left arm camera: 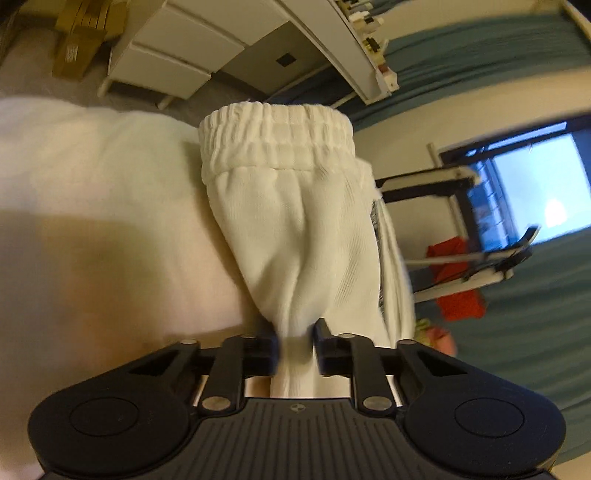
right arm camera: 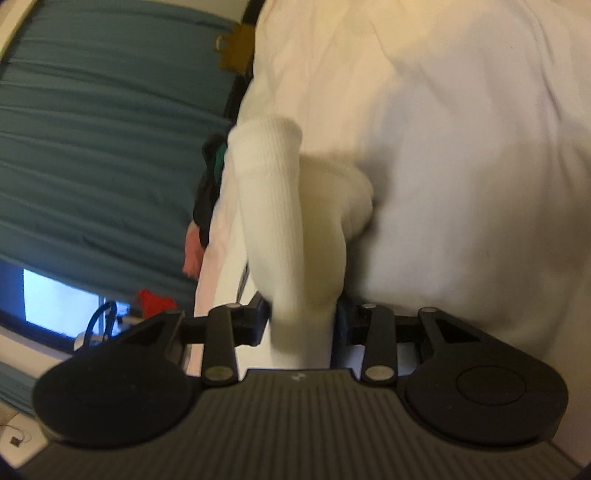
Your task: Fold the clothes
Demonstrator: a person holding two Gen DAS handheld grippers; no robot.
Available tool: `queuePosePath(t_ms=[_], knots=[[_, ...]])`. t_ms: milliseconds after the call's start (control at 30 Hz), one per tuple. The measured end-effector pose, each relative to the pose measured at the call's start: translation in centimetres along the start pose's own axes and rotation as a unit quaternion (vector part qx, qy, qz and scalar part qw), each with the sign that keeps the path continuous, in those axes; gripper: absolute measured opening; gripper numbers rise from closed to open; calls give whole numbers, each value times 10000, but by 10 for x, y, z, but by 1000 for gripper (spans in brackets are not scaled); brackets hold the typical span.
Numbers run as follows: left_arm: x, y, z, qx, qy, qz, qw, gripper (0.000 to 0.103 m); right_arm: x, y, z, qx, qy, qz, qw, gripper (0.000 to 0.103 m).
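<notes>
A white knit garment [left arm camera: 295, 236] with a gathered elastic waistband [left arm camera: 273, 140] hangs forward from my left gripper [left arm camera: 295, 341], whose black fingers [left arm camera: 323, 338] are shut on a bunched fold of it. In the right wrist view, a ribbed white cuff end of the garment [right arm camera: 273, 206] stands out from my right gripper [right arm camera: 301, 321], which is shut on the fabric, with cloth filling the gap between its fingers. Both views are rolled sideways. The garment lies against a white bed cover [left arm camera: 92, 192], also seen in the right wrist view as the bed cover [right arm camera: 461, 147].
A white drawer unit [left arm camera: 166, 55] and cardboard boxes [left arm camera: 81, 33] stand on the floor beyond the cover. Teal curtains [left arm camera: 517, 55] and a window [left arm camera: 535, 192] lie past the garment, with a rack [left arm camera: 461, 181] and a red cloth [left arm camera: 458, 280]. The teal curtain [right arm camera: 110, 147] fills the right view's left side.
</notes>
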State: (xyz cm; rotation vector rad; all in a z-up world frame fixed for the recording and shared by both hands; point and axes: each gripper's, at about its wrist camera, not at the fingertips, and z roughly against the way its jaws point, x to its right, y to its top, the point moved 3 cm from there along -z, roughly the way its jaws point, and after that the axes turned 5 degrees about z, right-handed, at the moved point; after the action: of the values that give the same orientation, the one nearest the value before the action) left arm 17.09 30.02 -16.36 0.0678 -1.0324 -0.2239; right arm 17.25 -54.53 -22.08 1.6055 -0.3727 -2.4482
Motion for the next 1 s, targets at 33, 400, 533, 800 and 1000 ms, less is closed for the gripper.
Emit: queuePosePath(t_ms=[33,400,533,800,1000], knots=[[-1,3,1,-47,-11,79,10000,15,-3,-1,-3,109,-37,130,9998,39],[20,12,46,290,-328,-39,9990,10,-32,1,-18,4,-74,548,9985,14],[10,12,71,303,-464,331,9979,9,-46,1,-5,71,-6,748,9972,13],[24,18,126,744,-411,-406,9956,4,-50,5,42,-12,28,701,9975,13],[19,5,138,305,333,-1073,9932,5,-26,22,77,98,-180,520,9984,13]])
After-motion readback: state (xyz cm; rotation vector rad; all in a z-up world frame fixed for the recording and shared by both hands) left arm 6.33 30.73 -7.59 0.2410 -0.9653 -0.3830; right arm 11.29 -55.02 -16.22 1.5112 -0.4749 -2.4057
